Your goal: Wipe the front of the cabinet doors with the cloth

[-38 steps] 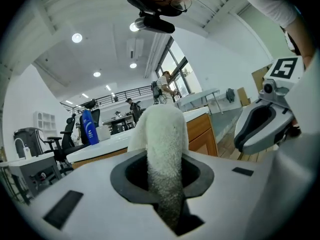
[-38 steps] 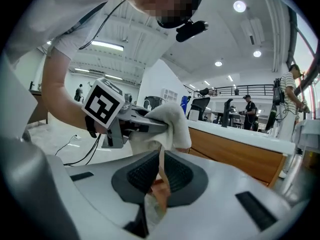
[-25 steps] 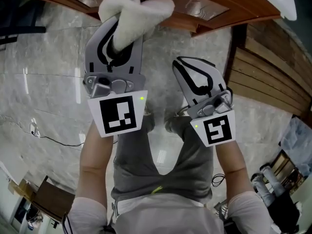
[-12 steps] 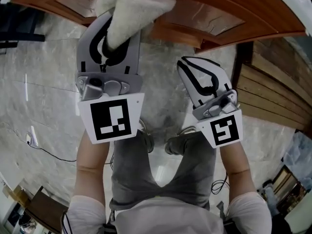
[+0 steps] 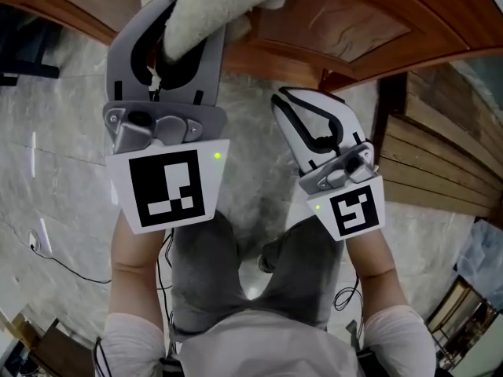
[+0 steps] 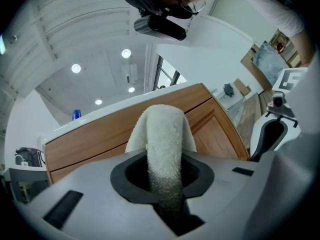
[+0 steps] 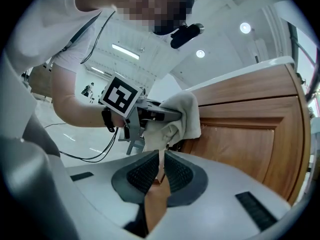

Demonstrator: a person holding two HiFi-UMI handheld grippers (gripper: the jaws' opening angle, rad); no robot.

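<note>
The left gripper [image 5: 185, 31] is clamping the white cloth [image 5: 212, 5] between its jaws, holding it at the wooden cabinet door [image 5: 346, 23] on the far side. The right gripper [image 5: 303, 102] is hovering to its right, jaws closed together and holding nothing.

floor [image 5: 55, 132]: grey marble, glossy | right side: wooden slats [image 5: 428, 159] | ceiling [image 6: 65, 34]: white, round lights [image 6: 76, 68] lit

Bright, even light from ceiling spots [image 6: 76, 68]; sharp centres; fisheye-warped edges.
</note>
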